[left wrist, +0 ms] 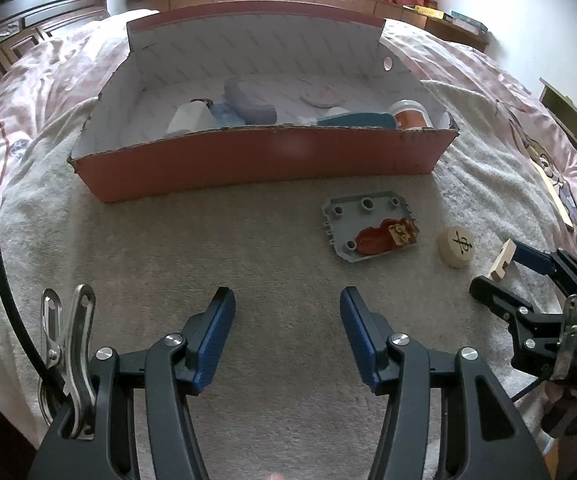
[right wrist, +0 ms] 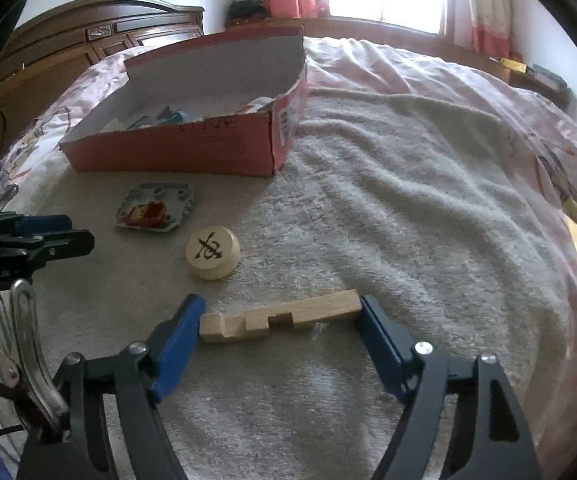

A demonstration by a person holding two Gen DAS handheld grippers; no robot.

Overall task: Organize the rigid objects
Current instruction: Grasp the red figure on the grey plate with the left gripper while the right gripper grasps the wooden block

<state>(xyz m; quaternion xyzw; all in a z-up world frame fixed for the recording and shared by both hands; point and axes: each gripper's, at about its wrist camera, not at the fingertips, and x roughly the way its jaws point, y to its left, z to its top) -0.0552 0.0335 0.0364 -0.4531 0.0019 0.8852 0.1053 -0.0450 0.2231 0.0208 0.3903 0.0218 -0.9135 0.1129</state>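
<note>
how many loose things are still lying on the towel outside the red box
3: a grey plate nearest the red box, a round game piece beside it, and a notched wooden block between the right tongs. Others may lie out of view.

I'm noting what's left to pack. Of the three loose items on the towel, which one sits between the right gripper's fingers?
The notched wooden block: it lies lengthwise between the right gripper. The round game piece and grey plate lie nearer the box.

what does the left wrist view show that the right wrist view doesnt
Left wrist only: the box's contents, such as an orange-labelled jar, and the left gripper with open, empty jaws. Right wrist only: the whole notched wooden block, with the right gripper touching both its ends. Both: red box, grey tray, round game piece.
</note>
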